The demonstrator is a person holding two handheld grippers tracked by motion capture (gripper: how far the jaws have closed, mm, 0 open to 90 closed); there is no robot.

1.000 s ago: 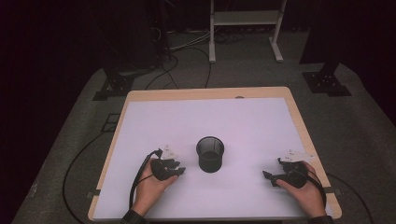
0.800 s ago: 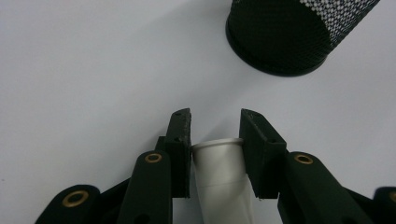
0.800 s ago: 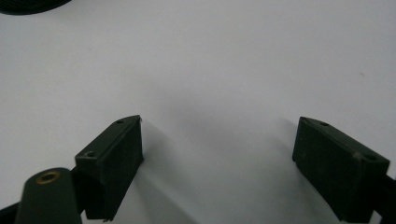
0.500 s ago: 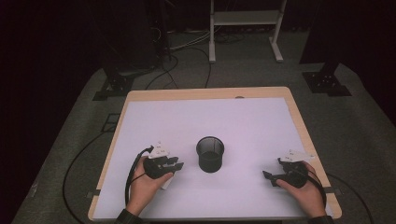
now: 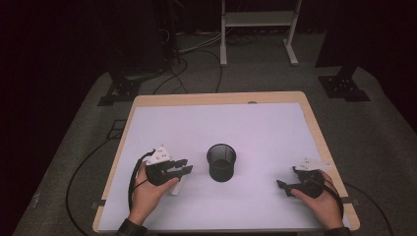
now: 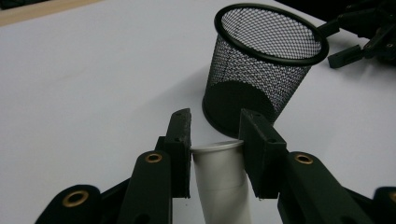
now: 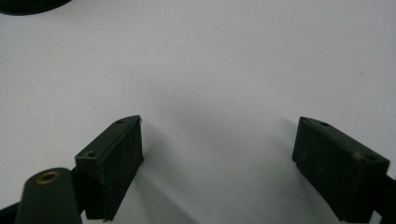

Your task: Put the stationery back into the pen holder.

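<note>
Both grippers sit low over the white table (image 5: 246, 128), one in each hand. Left gripper (image 6: 215, 140) has its two black jaws closed tight on a white tube (image 6: 222, 182). One pad presses each side of the tube, right near its top rim. The tube is round and plain, and it leans a little to one side. In the high view the left gripper (image 5: 182, 169) points toward the middle of the table, and a bit of the white tube (image 5: 176, 187) sticks out under it, down by the table.

Just past the tube stands a black mesh cup (image 6: 264, 70). It is upright, with its open top facing up. The tube's rim is close to the bottom of the cup, but I cannot tell if they touch. From above, the black mesh cup (image 5: 221, 162) stands between the two hands, nearer to the left one.

The right gripper (image 7: 217, 154) has its jaws spread wide, with bare white table between them. It holds nothing. From above, the right gripper (image 5: 285, 186) rests near the right edge of the table, well apart from the cup.
</note>
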